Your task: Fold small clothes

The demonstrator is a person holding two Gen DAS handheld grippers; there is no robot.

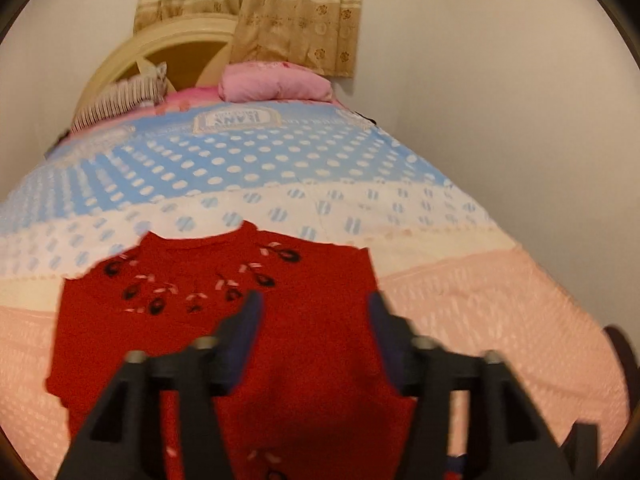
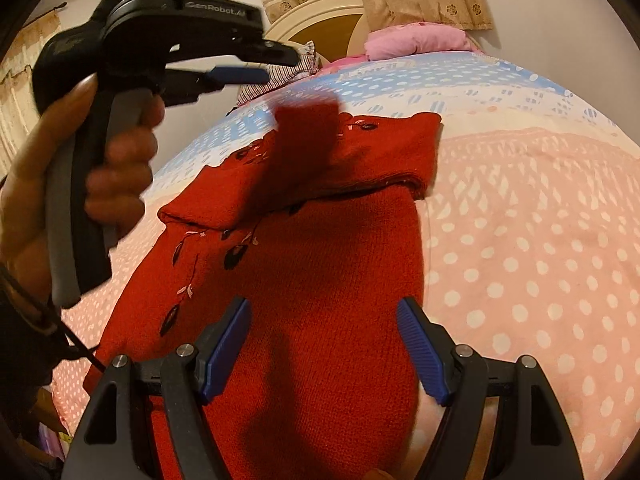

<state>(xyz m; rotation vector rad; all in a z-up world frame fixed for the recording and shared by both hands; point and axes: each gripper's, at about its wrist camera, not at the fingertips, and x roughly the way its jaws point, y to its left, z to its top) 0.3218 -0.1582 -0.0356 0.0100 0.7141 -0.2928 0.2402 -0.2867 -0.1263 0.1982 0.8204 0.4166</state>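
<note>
A red knitted sweater (image 1: 304,360) with dark embroidered flowers lies flat on the bed. In the right wrist view the sweater (image 2: 320,280) has a sleeve band folded across its upper part. A loose red sleeve end (image 2: 308,132) shows blurred and raised just below my left gripper (image 2: 264,64), which a hand (image 2: 120,168) holds above the sweater's upper left. My left gripper (image 1: 314,304) hovers over the sweater's middle, open, with nothing pinched between its fingers. My right gripper (image 2: 324,308) is open over the sweater's lower body, and its blue pads (image 2: 420,352) grip no cloth.
The bedspread (image 2: 520,240) is pink with white dots near me and blue and white farther off. A pink pillow (image 1: 276,86) and a striped cloth (image 1: 120,100) lie by the cream headboard (image 1: 120,64). A beige curtain (image 1: 296,12) hangs behind, and a wall (image 1: 500,100) runs along the right.
</note>
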